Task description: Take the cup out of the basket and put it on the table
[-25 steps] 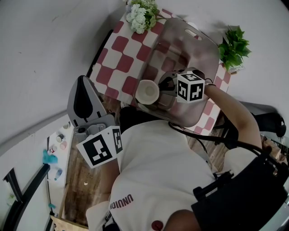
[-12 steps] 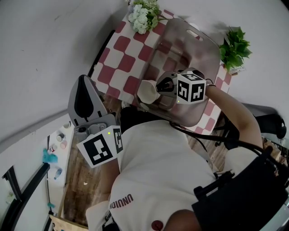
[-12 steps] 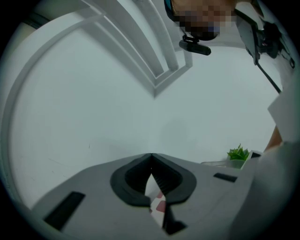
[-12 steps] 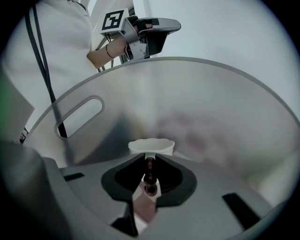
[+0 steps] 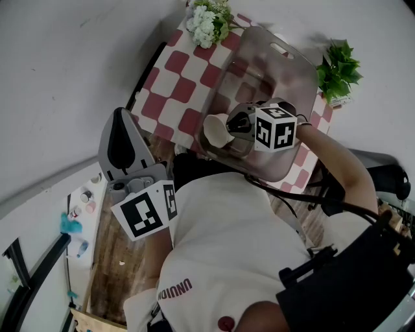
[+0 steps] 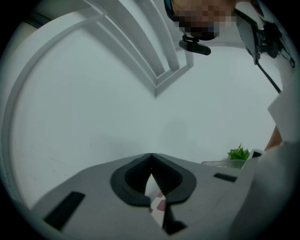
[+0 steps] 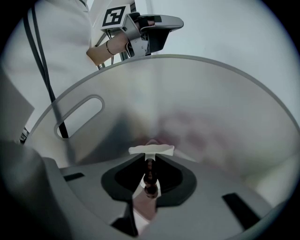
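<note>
The basket [image 5: 262, 61] is a see-through grey tub with a slot handle [image 5: 277, 47] in its far wall. It stands on the table [image 5: 174, 78], which has a red and white checked cloth. Through the walls of the basket the squares of the cloth show.

The cup [image 5: 216, 130] is pale and lies tilted on its side, with its open mouth turned to the left of the head view. It hangs at the near left rim of the basket, off the cloth. From above I cannot tell if it is fully over the rim.

The right gripper [image 5: 229, 126] holds the cup. In the right gripper view its jaws stand narrow, pressed on the thin wall of the cup [image 7: 151, 150], and behind them the inner wall of the basket [image 7: 211, 108] fills the view.

The left gripper [image 5: 119, 120] is low at the left, well apart from the basket, with its jaws closed together on nothing [image 6: 151, 157].

White flowers [image 5: 206, 19] and a green plant [image 5: 336, 68] stand at the far edge of the table.
</note>
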